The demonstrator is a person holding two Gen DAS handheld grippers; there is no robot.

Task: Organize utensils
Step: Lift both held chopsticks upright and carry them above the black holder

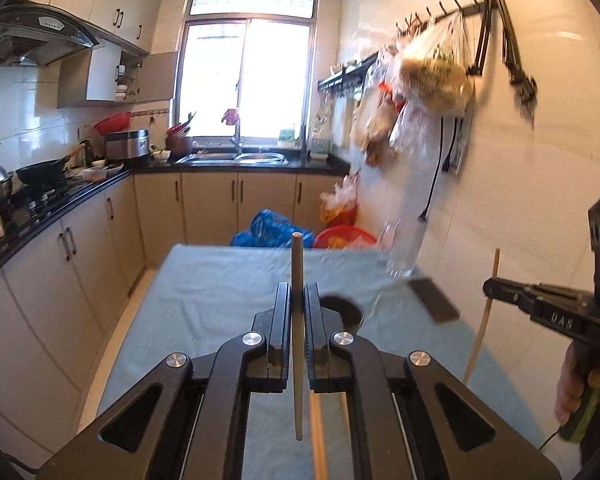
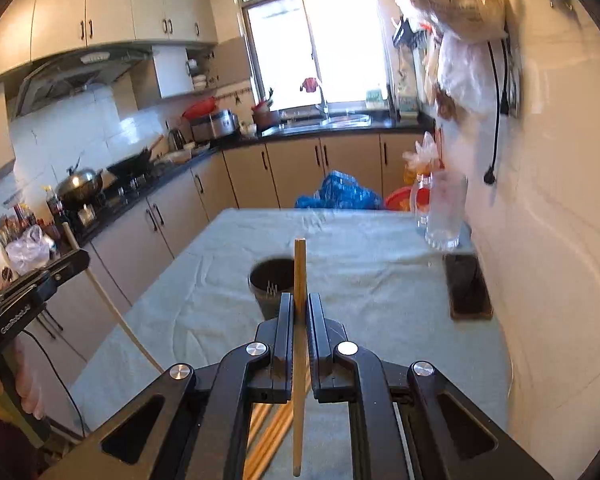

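Blue-grey cloth covers the table point(image 2: 380, 300); right edge tight to the tiled wall, left edge open to the aisle w/ plenty of free surface mid-table. Black holder cup point(image 2: 270, 284) sits centre, glass mug point(image 2: 446, 212) at far right. Left gripper point(image 1: 298, 300) clamped on one chopstick point(image 1: 297, 320), near upright; right gripper point(image 2: 300, 312) likewise pinches another chopstick point(image 2: 299, 320), long axis vertical. More chopsticks point(image 2: 274, 432) lie on cloth below.

Upright chopstick point(image 2: 299, 280) clamped between right tongs point(image 2: 299, 312)
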